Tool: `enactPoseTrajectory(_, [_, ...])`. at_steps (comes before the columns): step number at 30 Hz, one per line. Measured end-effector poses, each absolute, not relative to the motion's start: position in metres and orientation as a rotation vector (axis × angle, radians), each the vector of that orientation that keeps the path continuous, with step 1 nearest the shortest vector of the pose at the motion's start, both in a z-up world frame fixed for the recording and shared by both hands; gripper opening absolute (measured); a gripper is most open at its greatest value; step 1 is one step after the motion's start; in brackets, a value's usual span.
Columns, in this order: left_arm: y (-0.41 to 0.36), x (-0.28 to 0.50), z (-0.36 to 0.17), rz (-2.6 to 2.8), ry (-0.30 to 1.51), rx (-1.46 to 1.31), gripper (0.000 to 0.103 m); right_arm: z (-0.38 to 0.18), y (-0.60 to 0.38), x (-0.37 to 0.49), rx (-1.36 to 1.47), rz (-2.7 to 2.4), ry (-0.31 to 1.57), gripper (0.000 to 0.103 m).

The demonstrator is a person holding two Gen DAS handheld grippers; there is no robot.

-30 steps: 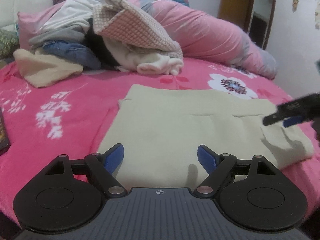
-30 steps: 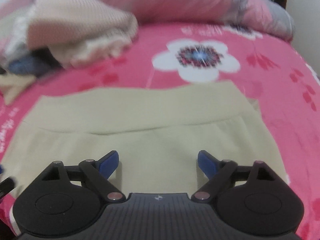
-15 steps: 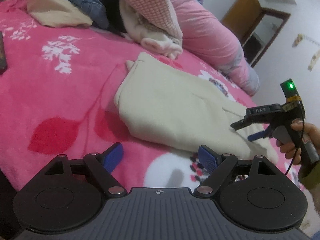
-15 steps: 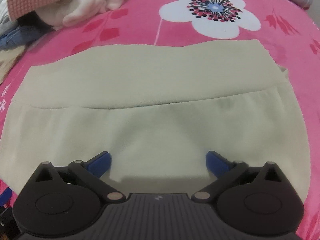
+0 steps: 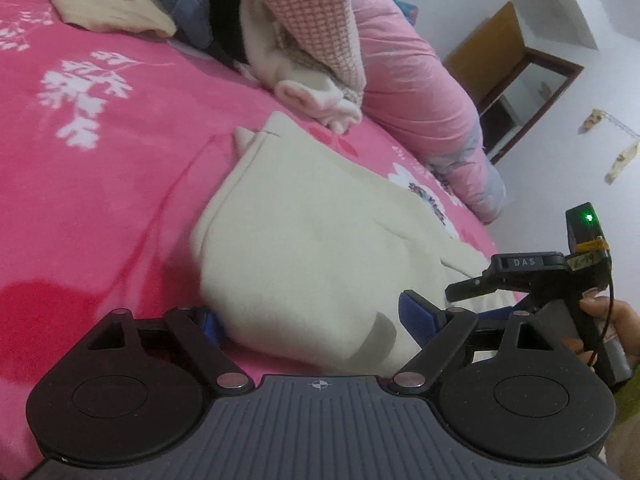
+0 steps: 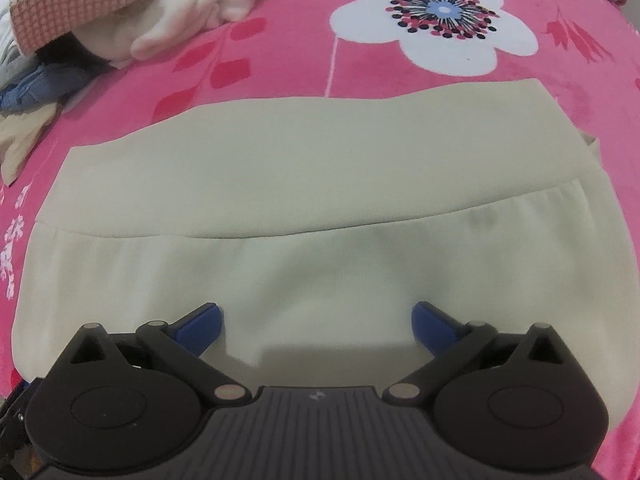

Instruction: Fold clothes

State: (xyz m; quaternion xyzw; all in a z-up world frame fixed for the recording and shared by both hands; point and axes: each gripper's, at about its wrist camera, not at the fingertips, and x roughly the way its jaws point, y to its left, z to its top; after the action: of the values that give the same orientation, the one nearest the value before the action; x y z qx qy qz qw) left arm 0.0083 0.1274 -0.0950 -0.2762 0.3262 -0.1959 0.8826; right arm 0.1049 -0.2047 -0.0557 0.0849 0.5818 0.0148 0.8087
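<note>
The cream garment (image 6: pixel 320 208) lies folded flat on the pink flowered bedspread (image 5: pixel 100 184), and in the right wrist view we see a stitched band running across its far half and a large white flower print (image 6: pixel 436 20) on the bedspread just beyond its far edge. Our right tongs (image 6: pixel 318 322) point steeply down at the near part of the cloth; their jaws have just been opening and now stand wide apart, with bare cloth showing between the blue pads (image 6: pixel 200 326) and nothing pinched. Our left tongs (image 5: pixel 308 322) come in low at the garment's near corner, jaws likewise spread, the rounded fold of the cloth bulging between the pads; we cannot tell whether the left pad, half hidden behind the fold, touches it. In the left wrist view the right tool appears at the far right with a green light on its top, held by a hand (image 5: pixel 612 320). Behind the garment, well apart, sits a heap of unfolded clothes (image 5: pixel 280 32), with a checked pink piece on top and denim beneath, and a rolled pink quilt (image 5: pixel 416 92) lies along the far side of the bed
</note>
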Motion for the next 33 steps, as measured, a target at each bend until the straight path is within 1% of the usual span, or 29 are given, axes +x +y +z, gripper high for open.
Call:
enactPoseTrajectory(4, [0.135,0.014,-0.097,-0.440,0.685,-0.638,0.084,-0.058,-0.202,0.104,0.176,0.028,1.231,0.103])
enactPoseTrajectory(5, [0.137,0.014,-0.098,-0.441,0.685,-0.659,0.082,-0.058,-0.202,0.103,0.173,0.029,1.227,0.103])
enactPoseTrajectory(6, [0.140,0.015,-0.098,-0.442,0.685,-0.679,0.077,-0.059,-0.202,0.103,0.173,0.030,1.225,0.103])
enactPoseTrajectory(7, [0.141,0.015,-0.099,-0.431,0.686,-0.687,0.074,-0.059,-0.203,0.103,0.175,0.030,1.222,0.103])
enactPoseTrajectory(9, [0.143,0.013,-0.099,-0.398,0.688,-0.691,0.057,-0.059,-0.203,0.102,0.176,0.032,1.217,0.103])
enactPoseTrajectory(10, [0.141,0.012,-0.098,-0.381,0.686,-0.673,0.054,-0.059,-0.203,0.101,0.174,0.033,1.215,0.103])
enactPoseTrajectory(12, [0.137,0.010,-0.096,-0.348,0.683,-0.635,0.042,-0.060,-0.203,0.101,0.169,0.035,1.212,0.103])
enactPoseTrajectory(13, [0.136,0.009,-0.094,-0.334,0.672,-0.629,0.039,-0.060,-0.202,0.101,0.165,0.036,1.210,0.103])
enactPoseTrajectory(14, [0.135,0.007,-0.092,-0.321,0.661,-0.623,0.033,-0.060,-0.202,0.100,0.158,0.038,1.208,0.103])
enactPoseTrajectory(15, [0.134,0.006,-0.090,-0.307,0.650,-0.618,0.030,-0.060,-0.201,0.100,0.150,0.039,1.206,0.103])
enactPoseTrajectory(21, [0.123,0.001,-0.056,-0.309,0.529,-0.564,0.025,-0.062,-0.192,0.089,0.084,0.028,1.135,0.103])
enactPoseTrajectory(28, [0.088,0.012,-0.005,-0.387,0.438,-0.480,0.022,-0.067,-0.190,0.065,0.048,0.039,0.976,0.103])
enactPoseTrajectory(33, [0.041,0.018,0.028,-0.484,0.389,-0.400,0.012,-0.073,-0.190,0.048,0.043,0.048,0.852,0.103])
